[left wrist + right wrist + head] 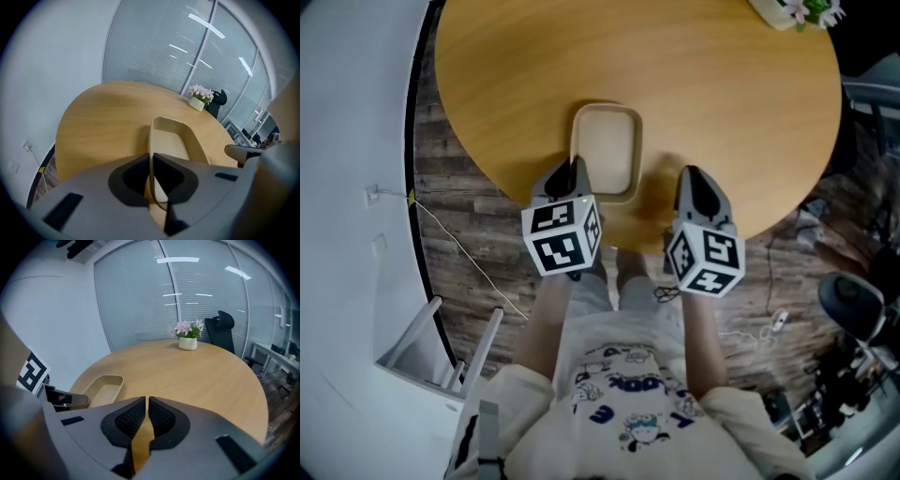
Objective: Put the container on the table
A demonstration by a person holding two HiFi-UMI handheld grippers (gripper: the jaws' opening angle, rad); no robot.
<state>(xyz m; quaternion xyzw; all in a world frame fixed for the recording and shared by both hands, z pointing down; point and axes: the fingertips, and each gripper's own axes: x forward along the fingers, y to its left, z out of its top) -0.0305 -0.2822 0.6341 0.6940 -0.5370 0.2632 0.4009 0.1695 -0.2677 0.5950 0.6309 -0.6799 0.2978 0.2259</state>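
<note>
— two grippers: what is each one doing?
— my left gripper (151, 164) is clamped on the near wall of the container (606, 150), with the thin rim between its jaws so i can steer it. my right gripper (146, 416) hangs just beside it, jaws drawn together on nothing.
— and where is the container?
— by the near edge of the round wooden table (722, 94). it looks set down, though i can't be sure. a flower pot (188, 343) stands at the far edge, with blinds behind glass beyond.
</note>
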